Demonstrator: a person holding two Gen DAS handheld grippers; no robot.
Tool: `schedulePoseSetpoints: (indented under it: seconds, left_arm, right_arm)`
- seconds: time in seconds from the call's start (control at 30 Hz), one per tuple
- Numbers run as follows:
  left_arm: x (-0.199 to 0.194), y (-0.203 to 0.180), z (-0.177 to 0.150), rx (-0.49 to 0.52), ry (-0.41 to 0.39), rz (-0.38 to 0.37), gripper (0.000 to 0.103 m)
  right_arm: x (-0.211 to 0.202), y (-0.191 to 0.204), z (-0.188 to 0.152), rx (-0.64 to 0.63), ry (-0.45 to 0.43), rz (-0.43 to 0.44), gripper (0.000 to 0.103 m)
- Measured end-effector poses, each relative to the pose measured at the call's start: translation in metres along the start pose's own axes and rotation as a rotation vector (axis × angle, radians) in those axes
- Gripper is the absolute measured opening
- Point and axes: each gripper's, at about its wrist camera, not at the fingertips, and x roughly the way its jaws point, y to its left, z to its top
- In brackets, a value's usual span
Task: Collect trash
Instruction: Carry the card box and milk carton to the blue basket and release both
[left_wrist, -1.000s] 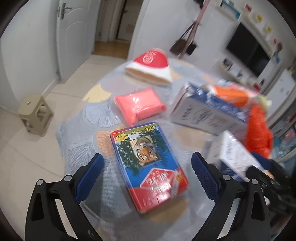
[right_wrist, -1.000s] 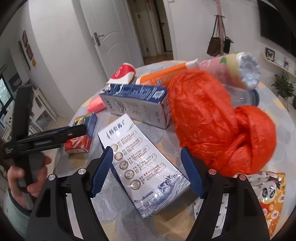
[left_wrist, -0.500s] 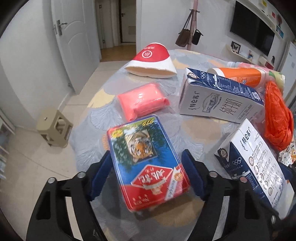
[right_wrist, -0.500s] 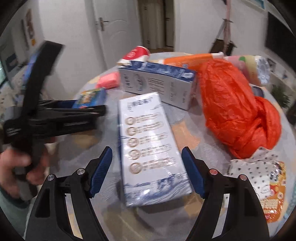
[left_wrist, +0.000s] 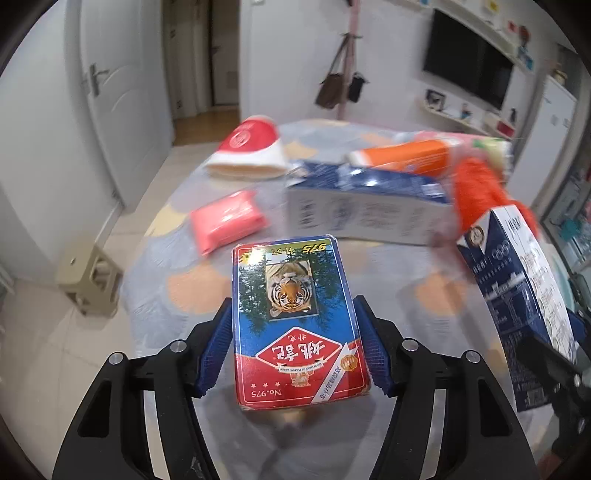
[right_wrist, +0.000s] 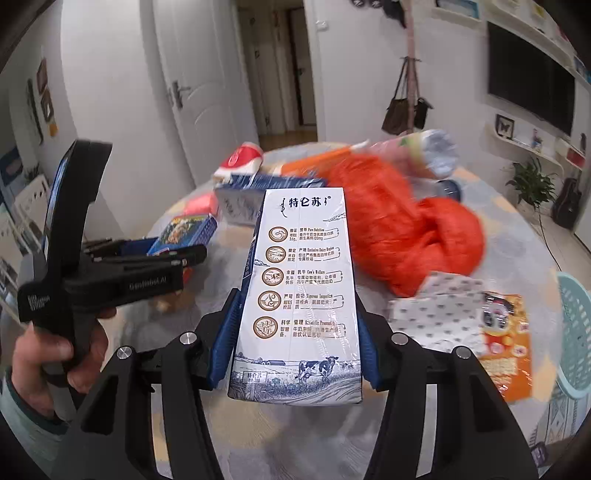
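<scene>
A: The left gripper (left_wrist: 295, 350) pinches the card box (left_wrist: 295, 317) by its two long sides, lifted a little over the bench (left_wrist: 424, 295), I think.

B: And the right gripper (right_wrist: 291, 349) clamps the milk carton (right_wrist: 299, 295) the same way, tilted up. The narrow sides fit between the pads, so the grip is firm.

A: The orange bag (right_wrist: 399, 229), the second carton (left_wrist: 365, 218) and the pink packet (left_wrist: 227, 221) lie on the bench. The basket (right_wrist: 576, 332) beside it is probably for the trash.
</scene>
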Motion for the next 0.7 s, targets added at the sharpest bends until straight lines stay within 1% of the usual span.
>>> schedulePoseSetpoints:
  seconds: [0.23,0.43,0.5,0.7]
  left_arm:
    - [-0.03,-0.044,0.007,0.067,-0.081,-0.121,0.062]
    - [-0.041,-0.097,0.017,0.133,-0.126,-0.231,0.062]
    - [-0.039,-0.116,0.022,0.156,-0.131,-0.262,0.062]
    - [-0.022,-0.19,0.042,0.23,-0.11,-0.356,0.062]
  right_arm:
    - [-0.043,-0.034,0.004,0.074,-0.08,-0.039,0.052]
    - [-0.068,-0.084,0.002,0.162,-0.134,-0.106,0.052]
    - [-0.075,-0.107,-0.001,0.201,-0.147,-0.129,0.052]
    - [-0.087,-0.175,-0.012,0.321,-0.168,-0.198,0.052]
